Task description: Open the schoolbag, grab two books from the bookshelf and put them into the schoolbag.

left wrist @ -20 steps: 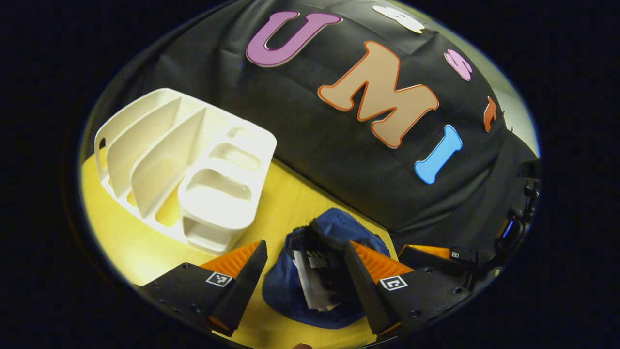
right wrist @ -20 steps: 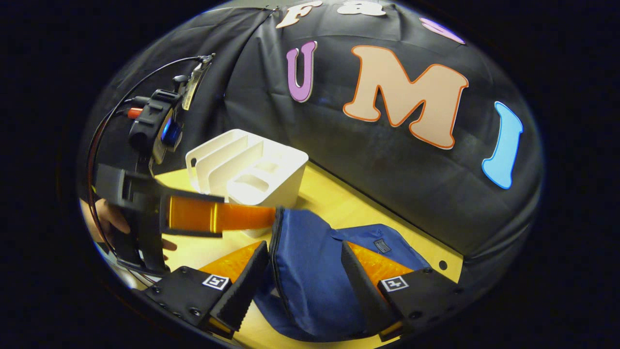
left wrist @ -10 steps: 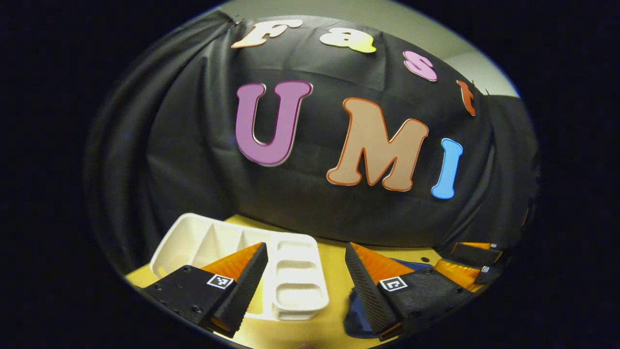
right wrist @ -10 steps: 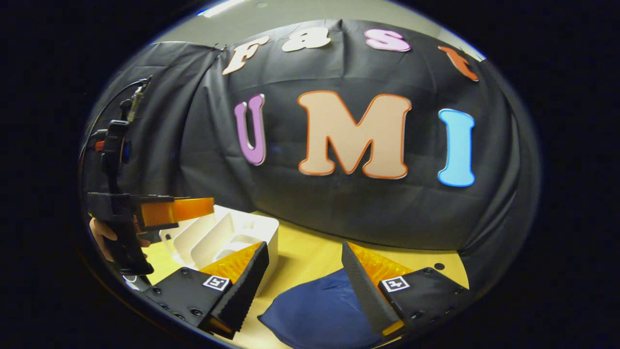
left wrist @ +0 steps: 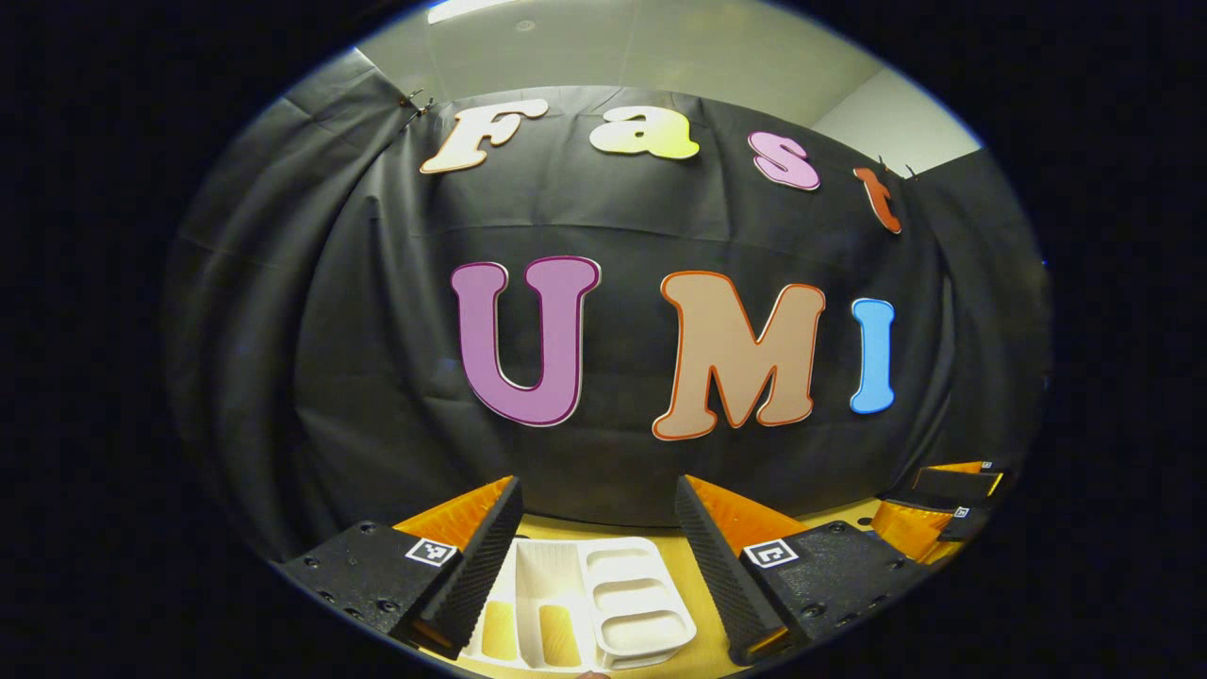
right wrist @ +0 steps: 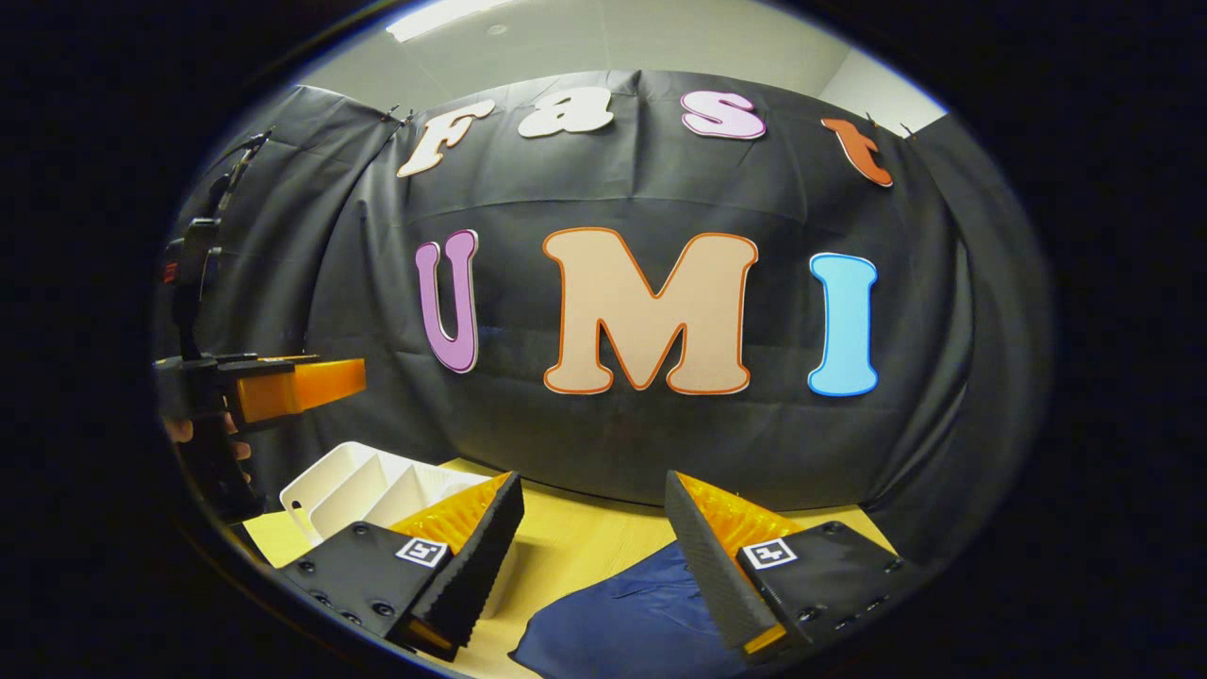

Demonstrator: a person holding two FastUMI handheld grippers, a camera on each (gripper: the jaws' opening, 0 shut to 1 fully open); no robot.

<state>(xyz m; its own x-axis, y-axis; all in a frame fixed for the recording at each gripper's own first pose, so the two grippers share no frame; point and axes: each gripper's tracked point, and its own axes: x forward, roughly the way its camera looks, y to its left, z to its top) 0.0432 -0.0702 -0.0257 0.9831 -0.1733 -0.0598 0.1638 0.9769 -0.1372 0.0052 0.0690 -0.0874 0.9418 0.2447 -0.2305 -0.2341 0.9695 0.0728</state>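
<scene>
Left gripper: jaws spread wide, nothing between them, raised above the table and facing the black cloth wall.
Right gripper: jaws likewise wide apart and empty, held over the table.
Bookshelf: white plastic rack with upright dividers and shallow front trays, standing on the yellow table; in the left gripper view it sits low between the fingers, its near edge cut off.
Schoolbag: blue fabric, lying on the table beneath the right gripper, just right of the bookshelf; the lower part is cut off, and I cannot tell if it is open.
Books: the slots that show look bare.
Around: a hand grips the left gripper's handle at the left of the right gripper view.
</scene>
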